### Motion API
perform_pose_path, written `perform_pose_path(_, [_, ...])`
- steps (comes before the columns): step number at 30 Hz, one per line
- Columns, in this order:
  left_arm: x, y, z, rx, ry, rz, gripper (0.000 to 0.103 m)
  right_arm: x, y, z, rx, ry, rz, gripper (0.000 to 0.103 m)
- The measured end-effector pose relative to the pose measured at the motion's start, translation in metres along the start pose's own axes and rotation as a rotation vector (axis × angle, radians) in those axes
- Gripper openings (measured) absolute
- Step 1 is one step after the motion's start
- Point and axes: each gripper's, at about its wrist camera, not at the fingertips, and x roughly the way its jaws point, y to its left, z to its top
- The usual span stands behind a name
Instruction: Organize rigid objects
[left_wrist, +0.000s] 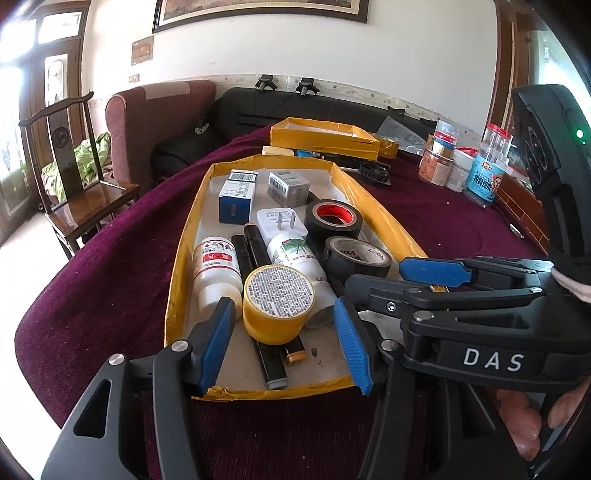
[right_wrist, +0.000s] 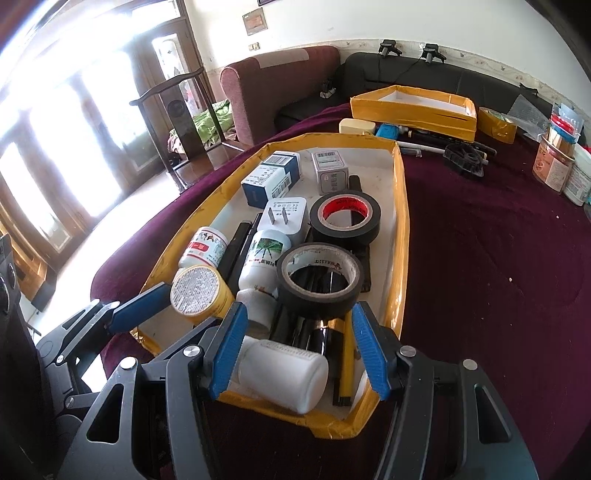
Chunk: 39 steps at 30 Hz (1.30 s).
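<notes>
A shallow yellow-taped tray (left_wrist: 187, 236) (right_wrist: 402, 221) on the maroon tablecloth holds two small boxes, a white plug adapter (left_wrist: 275, 221), white bottles, black pens and two black tape rolls (left_wrist: 334, 218) (right_wrist: 319, 280). A yellow jar (left_wrist: 277, 308) (right_wrist: 199, 291) with a printed lid rests on the pens. My left gripper (left_wrist: 282, 314) stands open around the jar, with a gap at each pad. My right gripper (right_wrist: 299, 314) is open over the tray's near end, above a lying white bottle (right_wrist: 284, 376) and beside the nearer tape roll.
A second yellow tray (left_wrist: 325, 138) (right_wrist: 413, 105) sits at the table's far side, with pens and a black plastic part (right_wrist: 463, 158) before it. Jars and cans (left_wrist: 484, 173) stand at the right. An armchair, sofa and wooden chair (left_wrist: 74, 177) lie beyond the table edge.
</notes>
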Motion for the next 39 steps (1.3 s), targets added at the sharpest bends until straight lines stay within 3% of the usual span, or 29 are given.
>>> perform_pose_path(27, [-0.039,-0.025,-0.021,0.104,-0.074,0.066,0.064,-0.044,0.011,-0.042,0.014,-0.068,0.001,0.055])
perform_pose_path(33, [-0.057,-0.025,-0.032,0.097,-0.110,0.057,0.083,-0.066,0.012,-0.063,0.055,-0.111,-0.006,0.055])
perform_pose_path(39, [-0.059,-0.014,-0.042,0.069,-0.092,0.119,0.087,-0.080,0.011,-0.092,0.099,-0.196,-0.104,0.055])
